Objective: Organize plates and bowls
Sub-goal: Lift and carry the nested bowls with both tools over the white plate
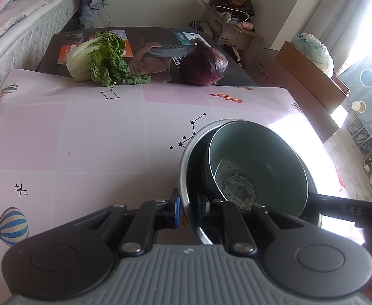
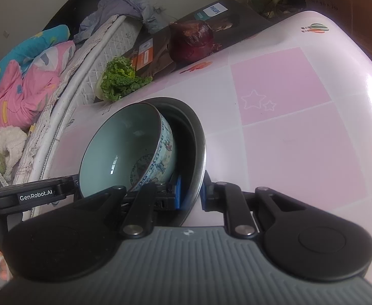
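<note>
Left claw (image 1: 189,209) is clamped on the near rim of the metal pan (image 1: 186,167), and a teal bowl (image 1: 252,157) sits tilted inside the pan. Cabbage (image 1: 97,58) and red onion (image 1: 203,66) lie well beyond the pan on the desk (image 1: 97,132).

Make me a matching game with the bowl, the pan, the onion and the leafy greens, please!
Things:
1. bowl
2. pan
3. onion
4. greens

Descriptions:
A. dark purple, sitting on the flat printed box
B. pale blue-green inside, resting tilted in another dish
C. leafy with white stalks, lying at the box's edge
D. dark metal, its rim pinched by both sets of fingers

Pairs: 1-B, 2-D, 3-A, 4-C
</note>
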`<move>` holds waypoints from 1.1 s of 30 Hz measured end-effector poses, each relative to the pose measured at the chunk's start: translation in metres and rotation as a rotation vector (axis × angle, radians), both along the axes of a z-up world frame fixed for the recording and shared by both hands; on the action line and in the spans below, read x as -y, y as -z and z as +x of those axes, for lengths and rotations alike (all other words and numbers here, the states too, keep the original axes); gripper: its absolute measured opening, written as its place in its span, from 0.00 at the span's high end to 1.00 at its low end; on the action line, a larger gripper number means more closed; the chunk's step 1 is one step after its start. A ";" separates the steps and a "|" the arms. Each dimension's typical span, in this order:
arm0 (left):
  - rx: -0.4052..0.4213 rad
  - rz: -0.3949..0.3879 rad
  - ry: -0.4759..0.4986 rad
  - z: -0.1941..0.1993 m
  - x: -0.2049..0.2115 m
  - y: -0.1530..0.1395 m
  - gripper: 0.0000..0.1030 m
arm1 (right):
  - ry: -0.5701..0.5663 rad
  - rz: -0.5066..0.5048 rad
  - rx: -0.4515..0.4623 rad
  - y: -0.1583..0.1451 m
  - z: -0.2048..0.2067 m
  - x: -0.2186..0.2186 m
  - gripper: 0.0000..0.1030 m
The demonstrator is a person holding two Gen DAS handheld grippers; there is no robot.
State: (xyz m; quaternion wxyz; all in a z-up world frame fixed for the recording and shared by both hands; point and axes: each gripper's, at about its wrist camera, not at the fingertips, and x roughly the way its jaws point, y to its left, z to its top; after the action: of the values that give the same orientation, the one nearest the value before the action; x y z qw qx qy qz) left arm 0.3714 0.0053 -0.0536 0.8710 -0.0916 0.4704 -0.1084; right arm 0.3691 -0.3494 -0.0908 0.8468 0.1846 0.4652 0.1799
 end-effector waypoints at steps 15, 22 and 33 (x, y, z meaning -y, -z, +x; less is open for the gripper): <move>0.022 0.000 -0.002 -0.004 0.006 -0.008 0.88 | 0.003 0.003 0.009 -0.005 0.000 0.008 0.87; 0.035 0.000 -0.002 -0.008 0.008 -0.016 0.88 | 0.005 0.003 0.022 -0.014 -0.006 0.012 0.87; 0.079 -0.006 0.000 -0.043 0.005 -0.056 0.88 | 0.004 -0.002 0.066 -0.062 -0.047 0.013 0.87</move>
State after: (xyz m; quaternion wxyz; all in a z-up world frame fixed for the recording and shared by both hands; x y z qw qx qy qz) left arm 0.3286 0.0007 0.0023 0.8886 -0.0899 0.4353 -0.1136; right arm 0.3222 -0.3620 -0.0285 0.8623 0.1789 0.4367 0.1836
